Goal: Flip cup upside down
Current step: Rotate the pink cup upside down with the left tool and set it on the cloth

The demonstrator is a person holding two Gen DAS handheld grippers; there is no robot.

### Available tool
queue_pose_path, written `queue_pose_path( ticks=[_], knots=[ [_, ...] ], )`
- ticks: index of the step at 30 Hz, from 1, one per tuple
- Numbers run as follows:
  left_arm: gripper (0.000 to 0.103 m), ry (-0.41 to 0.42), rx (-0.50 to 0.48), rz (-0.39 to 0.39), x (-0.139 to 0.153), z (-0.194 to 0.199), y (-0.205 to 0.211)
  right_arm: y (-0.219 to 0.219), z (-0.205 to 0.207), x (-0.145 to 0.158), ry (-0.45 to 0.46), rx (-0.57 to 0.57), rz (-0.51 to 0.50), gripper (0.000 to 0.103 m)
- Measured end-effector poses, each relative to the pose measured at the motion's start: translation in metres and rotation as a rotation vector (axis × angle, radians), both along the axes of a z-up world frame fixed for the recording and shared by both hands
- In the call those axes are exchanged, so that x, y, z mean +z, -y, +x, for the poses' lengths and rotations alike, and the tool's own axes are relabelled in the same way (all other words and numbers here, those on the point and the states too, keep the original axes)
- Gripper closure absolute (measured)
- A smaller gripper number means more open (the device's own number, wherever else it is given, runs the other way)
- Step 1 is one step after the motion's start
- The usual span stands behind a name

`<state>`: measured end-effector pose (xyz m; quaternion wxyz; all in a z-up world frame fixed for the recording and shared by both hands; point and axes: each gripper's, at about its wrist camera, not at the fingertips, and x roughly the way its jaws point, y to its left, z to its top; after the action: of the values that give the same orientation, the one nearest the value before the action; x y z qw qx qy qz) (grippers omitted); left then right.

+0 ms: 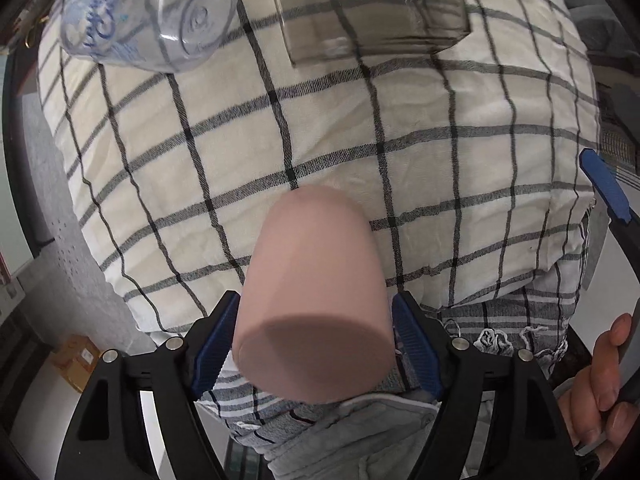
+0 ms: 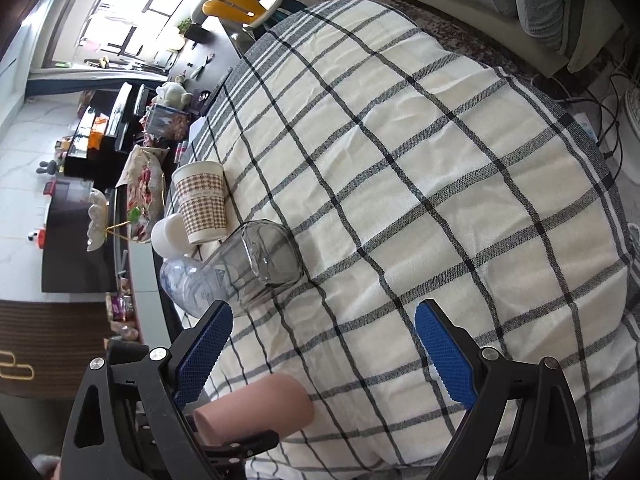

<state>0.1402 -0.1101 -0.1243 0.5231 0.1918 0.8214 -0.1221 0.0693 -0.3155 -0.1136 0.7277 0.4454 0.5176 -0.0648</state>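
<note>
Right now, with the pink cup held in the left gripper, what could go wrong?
1. The left gripper grips the smooth pink cup near its closed end only, so it may slip while turning.
2. The clear glass and the plastic bottle lie close by on the checked cloth; a wide swing could knock them.
3. The cloth is wrinkled, so the cup may rock when set down.

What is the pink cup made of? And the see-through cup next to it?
The pink cup looks like matte plastic or ceramic: dull, even skin, no shine. I cannot tell which. The see-through cup looks like smooth glass or clear plastic: the checked cloth shows through it, with bright glints.
</note>
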Motion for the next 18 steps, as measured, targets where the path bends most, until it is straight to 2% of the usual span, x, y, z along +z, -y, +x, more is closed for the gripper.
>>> queue_pose_path(
  ticks=[4, 7, 11, 18],
  knots=[
    [0.021, 0.094, -0.018, -0.027, 0.019, -0.006, -0.002, -0.006, -0.007, 0.015, 0.029, 0.007, -0.04, 0.01],
    [0.019, 0.204, -0.02, -0.067, 0.038, -0.014, -0.007, -0.012, -0.015, 0.029, 0.057, 0.023, -0.088, 0.01],
    [0.019, 0.311, 0.025, -0.132, 0.052, -0.023, -0.016, -0.021, -0.026, 0.045, 0.086, 0.053, -0.18, 0.01],
    [0.018, 0.524, 0.058, -0.194, 0.071, -0.044, -0.031, -0.036, -0.047, 0.068, 0.139, 0.098, -0.35, 0.01]
  ],
)
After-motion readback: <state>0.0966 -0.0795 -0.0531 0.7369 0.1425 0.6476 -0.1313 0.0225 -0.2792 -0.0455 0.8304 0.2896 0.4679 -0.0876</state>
